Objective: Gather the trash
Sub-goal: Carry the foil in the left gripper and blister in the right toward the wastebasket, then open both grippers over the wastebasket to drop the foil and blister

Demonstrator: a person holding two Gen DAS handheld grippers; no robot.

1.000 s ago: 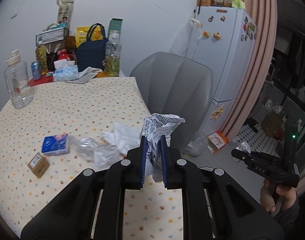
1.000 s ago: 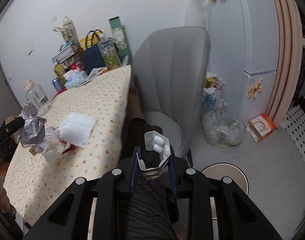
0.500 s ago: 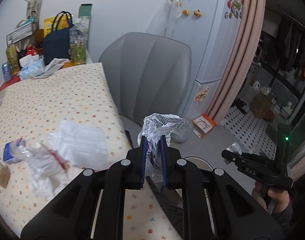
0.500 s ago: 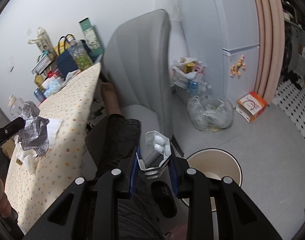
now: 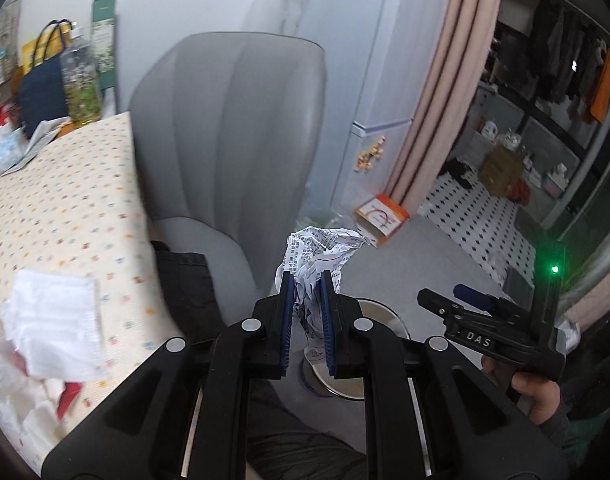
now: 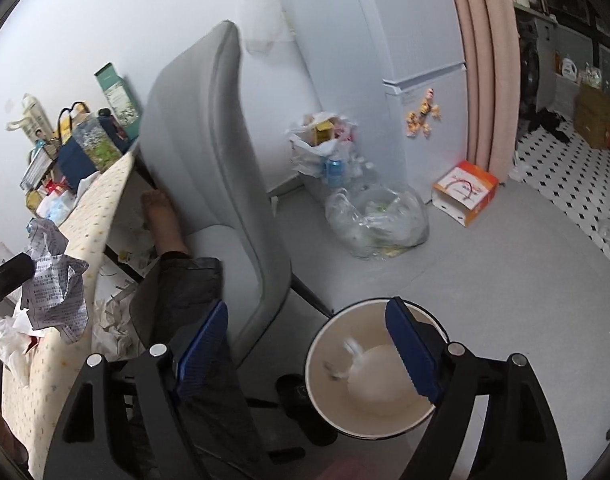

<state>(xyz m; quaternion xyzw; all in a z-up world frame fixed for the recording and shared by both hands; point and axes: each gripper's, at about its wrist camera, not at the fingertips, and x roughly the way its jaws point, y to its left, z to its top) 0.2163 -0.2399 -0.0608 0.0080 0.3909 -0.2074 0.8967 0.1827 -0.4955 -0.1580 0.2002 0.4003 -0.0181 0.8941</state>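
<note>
Each gripper [image 5: 307, 292] is matte black plastic, with broad angled arms filling the lower frame, round silver screw heads at the joints and ribbed blue pads [image 6: 203, 344] on the fingers. The other gripper [image 5: 457, 300], lower right in the left wrist view, bears white "DAS" lettering and a green light. The person wears dark trousers [image 6: 185, 292].

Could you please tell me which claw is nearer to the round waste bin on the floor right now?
Right. The right claw hangs over the waste bin, its jaws opening with nothing between them. The left claw, shut on crumpled paper, sits back toward the table edge.
</note>
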